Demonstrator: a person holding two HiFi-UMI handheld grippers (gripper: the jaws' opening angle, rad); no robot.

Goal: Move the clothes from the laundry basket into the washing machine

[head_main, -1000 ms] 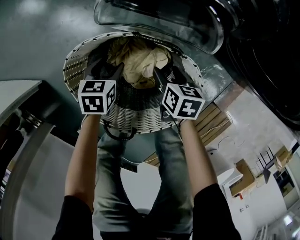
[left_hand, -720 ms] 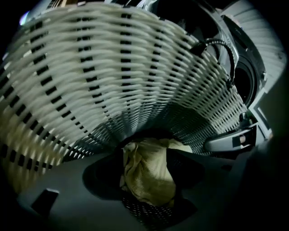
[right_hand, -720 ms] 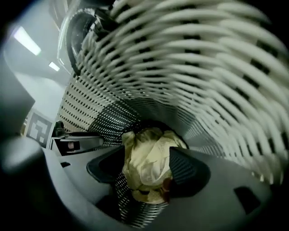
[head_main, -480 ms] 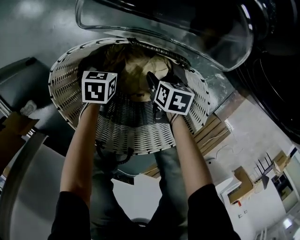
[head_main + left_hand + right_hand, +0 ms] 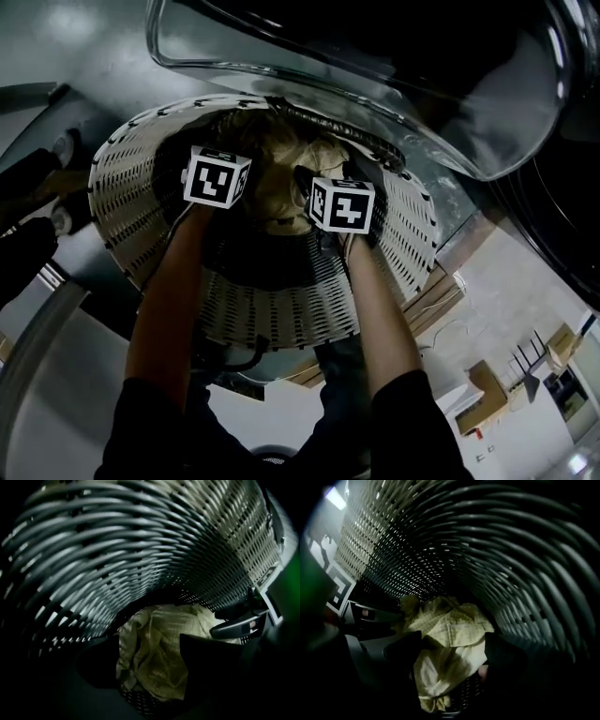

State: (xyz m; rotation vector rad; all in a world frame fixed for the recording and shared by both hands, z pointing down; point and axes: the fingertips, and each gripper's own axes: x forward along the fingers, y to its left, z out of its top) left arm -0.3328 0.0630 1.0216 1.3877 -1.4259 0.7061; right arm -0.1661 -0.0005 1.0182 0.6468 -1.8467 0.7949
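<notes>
A white woven laundry basket [image 5: 131,197] stands below me with a crumpled pale yellow cloth [image 5: 277,178] at its bottom. Both grippers reach down inside it, and the head view shows mainly their marker cubes, left [image 5: 217,176] and right [image 5: 341,204]. My left gripper [image 5: 150,667] hangs just above the cloth [image 5: 159,658]. Its jaws have just been opening, and the cloth shows in the gap between them without being pinched. My right gripper [image 5: 452,660] stands the same way over the cloth [image 5: 450,634], its jaws also freshly widened. Each gripper view catches the other gripper at its edge.
The washing machine's glass door [image 5: 375,66] hangs open just beyond the basket's far rim, with the dark machine front [image 5: 562,234] at the right. The basket's woven wall [image 5: 140,541] closes in around both grippers. Cardboard boxes [image 5: 487,375] lie on the floor at lower right.
Both grippers have sunk from the basket's rim deep into it, toward the yellow cloth. My head has come closer, so the basket and the door look larger.
</notes>
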